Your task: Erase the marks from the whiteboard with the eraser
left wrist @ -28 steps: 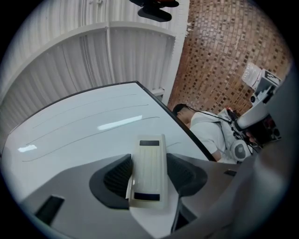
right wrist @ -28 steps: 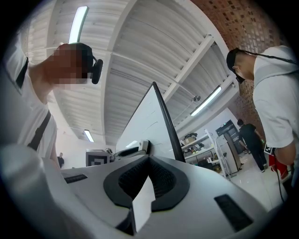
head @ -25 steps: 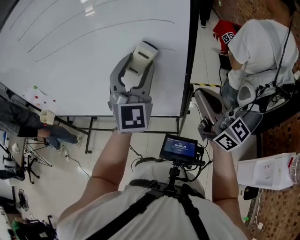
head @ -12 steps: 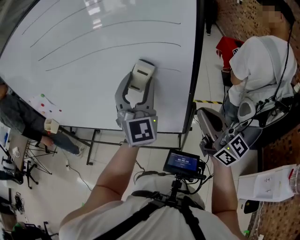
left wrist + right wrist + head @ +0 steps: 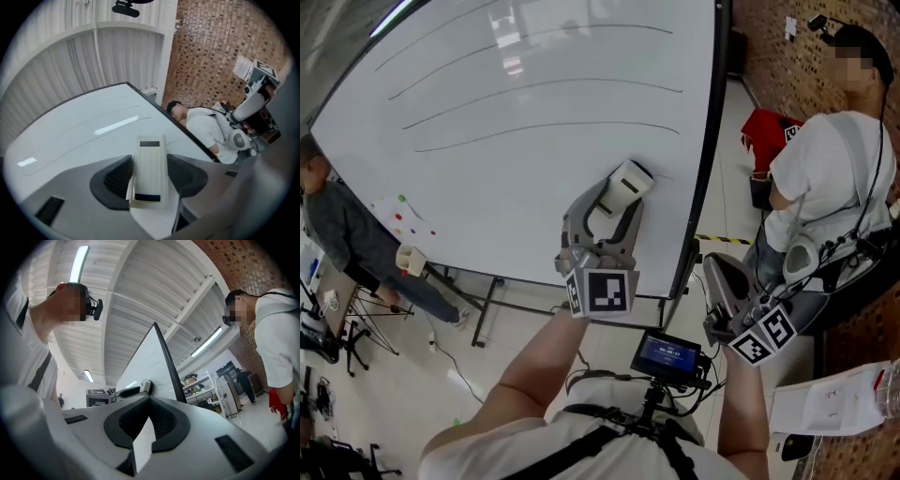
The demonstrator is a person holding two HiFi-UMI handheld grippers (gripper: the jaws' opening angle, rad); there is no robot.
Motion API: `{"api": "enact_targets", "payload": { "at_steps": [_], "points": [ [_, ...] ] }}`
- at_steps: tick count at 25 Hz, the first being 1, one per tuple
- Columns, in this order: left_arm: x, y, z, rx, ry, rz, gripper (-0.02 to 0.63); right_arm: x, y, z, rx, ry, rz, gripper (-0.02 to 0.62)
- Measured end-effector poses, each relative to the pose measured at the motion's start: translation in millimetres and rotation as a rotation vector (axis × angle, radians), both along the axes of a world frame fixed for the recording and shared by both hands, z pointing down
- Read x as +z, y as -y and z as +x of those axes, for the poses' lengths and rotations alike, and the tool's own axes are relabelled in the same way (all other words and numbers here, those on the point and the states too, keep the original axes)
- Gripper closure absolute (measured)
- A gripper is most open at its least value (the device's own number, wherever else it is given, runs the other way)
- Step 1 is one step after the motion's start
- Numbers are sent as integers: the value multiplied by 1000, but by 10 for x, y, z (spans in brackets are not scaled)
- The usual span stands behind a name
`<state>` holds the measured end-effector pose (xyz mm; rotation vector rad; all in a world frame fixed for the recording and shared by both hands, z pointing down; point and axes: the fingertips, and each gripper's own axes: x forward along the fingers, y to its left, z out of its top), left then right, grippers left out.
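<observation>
Left gripper (image 5: 617, 204): 2 jaws set wide, clamped on the eraser (image 5: 630, 176), whose far end touches the whiteboard (image 5: 487, 206). Curved marks (image 5: 548, 125) lie beyond its tip. Right gripper (image 5: 149, 418) closed (nothing held).

One whiteboard (image 5: 534, 187), three long marks (image 5: 544, 86), one short mark (image 5: 662, 175), one eraser (image 5: 623, 183). Two tools: left tool (image 5: 149, 173), right tool (image 5: 147, 420). Two bystanders (image 5: 830, 169), one left, one right.

whiteboard (image 5: 534, 197) open leftward, person (image 5: 825, 178) at right
</observation>
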<state>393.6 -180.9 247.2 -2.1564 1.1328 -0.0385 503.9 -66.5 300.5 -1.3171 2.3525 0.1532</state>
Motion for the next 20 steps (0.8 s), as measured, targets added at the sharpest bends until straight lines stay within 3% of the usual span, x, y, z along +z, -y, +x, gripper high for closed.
{"api": "enact_targets", "payload": {
  "at_steps": [4, 7, 16, 18, 20],
  "points": [
    [-230, 133, -445, -80, -161, 16, 350, 84, -280, 113, 64, -1, -66, 591],
    [-379, 170, -567, -86, -215, 13, 350, -49, -211, 34, 62, -1, -39, 591],
    [-230, -285, 331, 15, -104, 10, 348, -90, -392, 281, 78, 3, -5, 591],
    [-177, -325, 428, 37, -68, 11, 348, -102, -395, 296, 81, 1, 0, 591],
    [-184, -303, 377, 37, -81, 16, 350, -92, -380, 270, 78, 1, -1, 591]
  ]
}}
